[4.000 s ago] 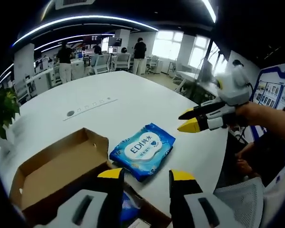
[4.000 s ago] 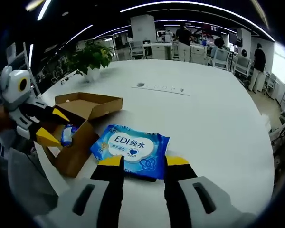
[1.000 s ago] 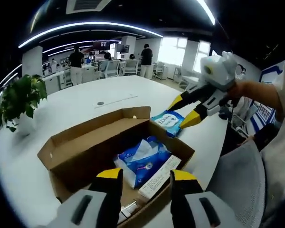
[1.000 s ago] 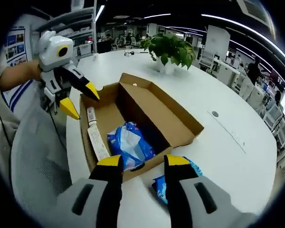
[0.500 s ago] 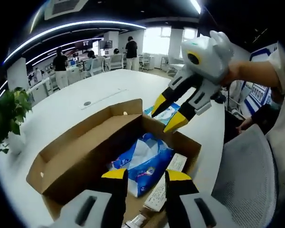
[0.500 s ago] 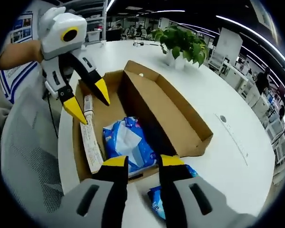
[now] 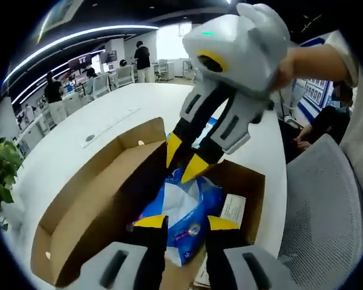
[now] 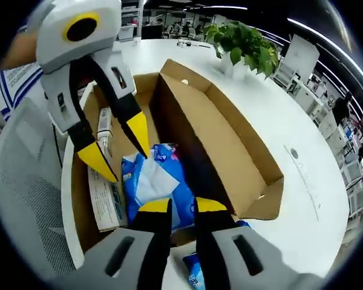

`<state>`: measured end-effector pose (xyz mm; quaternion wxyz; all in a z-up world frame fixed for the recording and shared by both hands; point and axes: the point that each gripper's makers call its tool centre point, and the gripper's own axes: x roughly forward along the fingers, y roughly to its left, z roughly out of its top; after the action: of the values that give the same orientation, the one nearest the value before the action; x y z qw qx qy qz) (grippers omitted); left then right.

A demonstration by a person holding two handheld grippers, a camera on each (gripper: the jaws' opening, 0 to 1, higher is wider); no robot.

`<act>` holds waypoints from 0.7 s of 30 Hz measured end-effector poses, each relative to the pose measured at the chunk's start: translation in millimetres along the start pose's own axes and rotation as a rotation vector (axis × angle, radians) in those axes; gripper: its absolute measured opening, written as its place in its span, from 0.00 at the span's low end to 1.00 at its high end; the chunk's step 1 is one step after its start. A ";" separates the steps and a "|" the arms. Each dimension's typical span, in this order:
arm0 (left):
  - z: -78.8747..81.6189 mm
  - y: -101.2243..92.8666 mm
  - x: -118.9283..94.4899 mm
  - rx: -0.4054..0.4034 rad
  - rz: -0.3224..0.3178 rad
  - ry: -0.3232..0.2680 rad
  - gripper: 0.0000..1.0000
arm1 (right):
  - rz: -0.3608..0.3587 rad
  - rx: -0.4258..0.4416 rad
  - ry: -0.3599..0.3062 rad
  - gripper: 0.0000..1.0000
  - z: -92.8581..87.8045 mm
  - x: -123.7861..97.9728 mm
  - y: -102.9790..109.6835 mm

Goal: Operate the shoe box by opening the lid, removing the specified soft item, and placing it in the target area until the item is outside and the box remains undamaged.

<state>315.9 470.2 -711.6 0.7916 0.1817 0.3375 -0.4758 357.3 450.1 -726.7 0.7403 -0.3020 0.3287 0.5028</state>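
A large open-plan office stretches behind, with people standing at far desks, ceiling light strips, and a potted plant (image 8: 242, 37) on the wide white counter (image 8: 302, 121). On that counter sits the shoe box (image 8: 230, 151), plain brown cardboard, its lid already folded back so the inside is open from above.

Inside lies the soft item, a blue tissue pack (image 8: 154, 184) with a crumpled white centre, resting on the box floor against the long inner wall. Beside it, along the opposite side, lies a long white carton (image 8: 103, 187). A second blue pack (image 8: 193, 279) lies outside on the counter, just past the near end of the box, which suggests that spot serves as the target area.

Both grippers converge over the tissue pack from opposite ends, which makes sense for lifting something limp without dragging on the cardboard walls. The left gripper (image 8: 122, 151) reaches down into the box with its yellow-tipped fingers spread, the tips at the edge of the pack, whether they touch it I cannot tell. The right gripper (image 7: 184, 159) comes in from the other end, its fingers drawn close together with only a narrow gap, just above the pack and gripping nothing yet.
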 end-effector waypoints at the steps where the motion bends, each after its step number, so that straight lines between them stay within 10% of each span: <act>1: 0.6 -0.5 2.1 0.006 -0.007 0.003 0.21 | 0.004 0.001 0.006 0.11 -0.6 1.8 0.5; 21: -7.8 -1.1 13.3 -0.045 -0.061 0.082 0.00 | 0.000 0.083 0.019 0.00 -0.6 10.9 -3.5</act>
<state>316.4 466.1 -726.4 0.7662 0.1725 0.3856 -0.4842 363.5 454.5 -735.2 0.7489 -0.2758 0.3564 0.4858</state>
